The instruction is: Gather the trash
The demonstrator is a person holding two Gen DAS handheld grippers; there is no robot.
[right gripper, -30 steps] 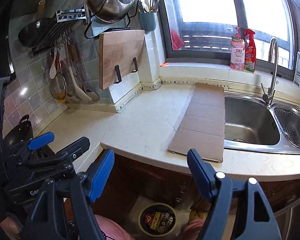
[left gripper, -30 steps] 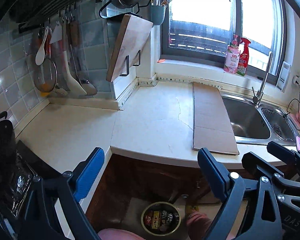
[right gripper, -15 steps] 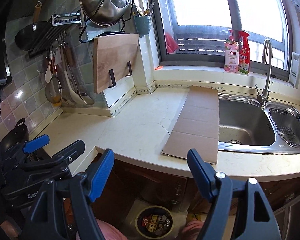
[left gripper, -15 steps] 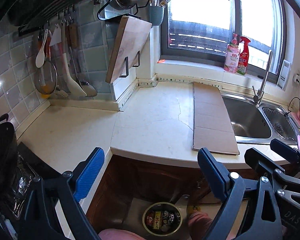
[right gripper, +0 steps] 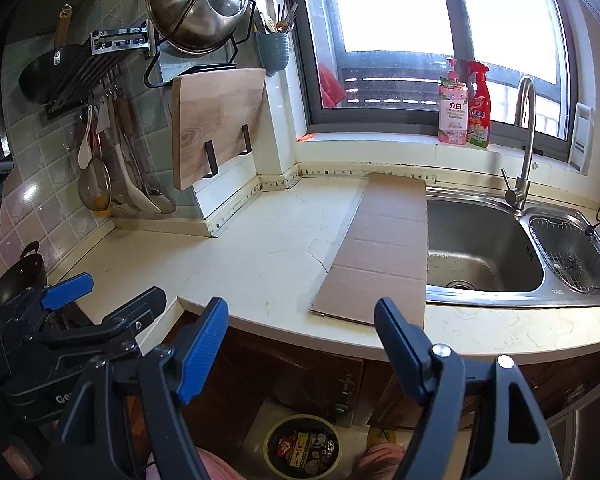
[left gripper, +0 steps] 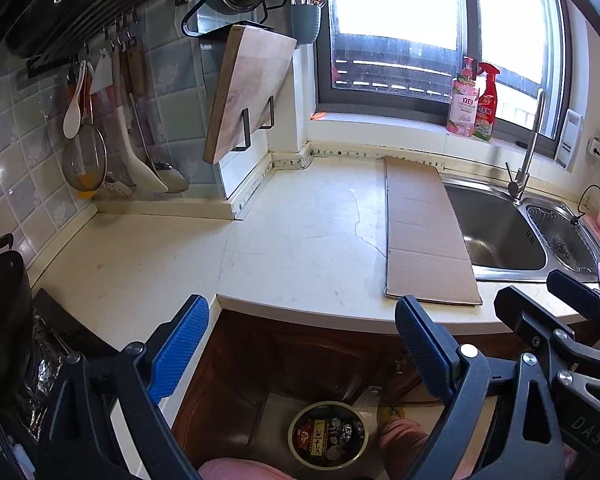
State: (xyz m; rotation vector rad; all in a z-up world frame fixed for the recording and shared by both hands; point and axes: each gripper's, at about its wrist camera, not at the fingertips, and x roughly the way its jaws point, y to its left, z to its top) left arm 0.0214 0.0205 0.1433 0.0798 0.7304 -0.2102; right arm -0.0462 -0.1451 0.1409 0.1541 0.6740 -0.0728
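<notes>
Kitchen table (left gripper: 300, 240) bearing flattened cardboard (left gripper: 424, 236) beside the sink (left gripper: 496, 236): light, stiff, probably best gripped at its near edge. Bin (left gripper: 327, 434) on the floor below. Left gripper (left gripper: 300, 344) and right gripper (right gripper: 300, 340): jaws released, empty.

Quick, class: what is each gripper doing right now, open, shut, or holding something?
Left gripper: open, holding nothing.
Right gripper: open, holding nothing.
</notes>
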